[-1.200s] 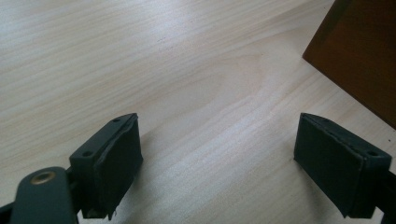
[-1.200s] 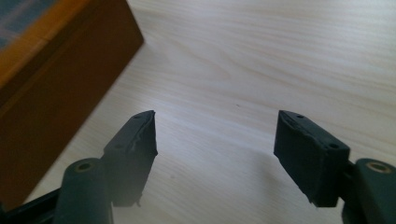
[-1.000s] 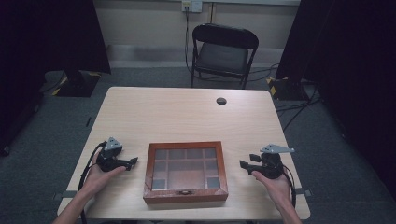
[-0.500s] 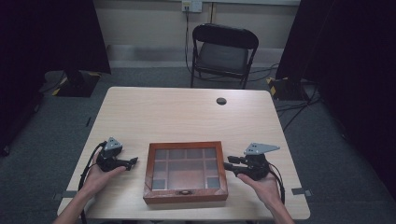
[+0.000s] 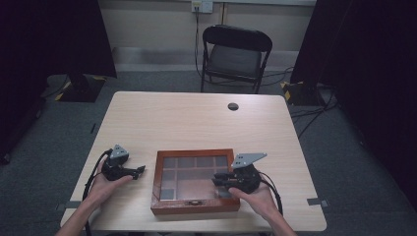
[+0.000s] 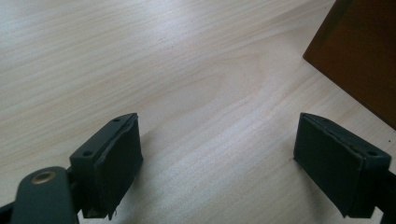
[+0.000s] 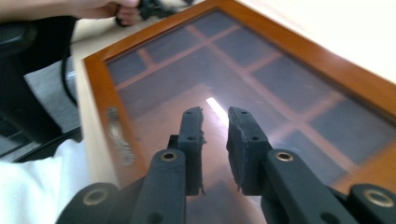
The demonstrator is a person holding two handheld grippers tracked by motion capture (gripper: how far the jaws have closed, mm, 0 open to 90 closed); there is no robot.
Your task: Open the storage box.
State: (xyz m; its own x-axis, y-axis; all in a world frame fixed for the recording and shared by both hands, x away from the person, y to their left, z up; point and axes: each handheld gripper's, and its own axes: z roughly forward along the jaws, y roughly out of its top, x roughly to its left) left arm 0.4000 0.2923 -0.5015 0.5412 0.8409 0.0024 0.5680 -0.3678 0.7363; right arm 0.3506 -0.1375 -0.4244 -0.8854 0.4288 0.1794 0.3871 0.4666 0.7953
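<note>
Your wooden box sits at the table's six o'clock edge, glass lid down. Your right tongs hover over the lid, nearly closed, gripping nothing. Your left tongs rest wide open at the box's nine o'clock. Opening looks not yet begun.

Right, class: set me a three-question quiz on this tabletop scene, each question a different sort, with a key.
1. True or false: the left gripper hangs over the wooden box.
2. Which gripper has its jaws spread wide: A left, B right?
3. Fill in: the box's lid has a ____ pane over the compartments.

Key: 1 false, it sits beside the box over bare table. 2 A; the right one's jaws are nearly together. 3 glass.
</note>
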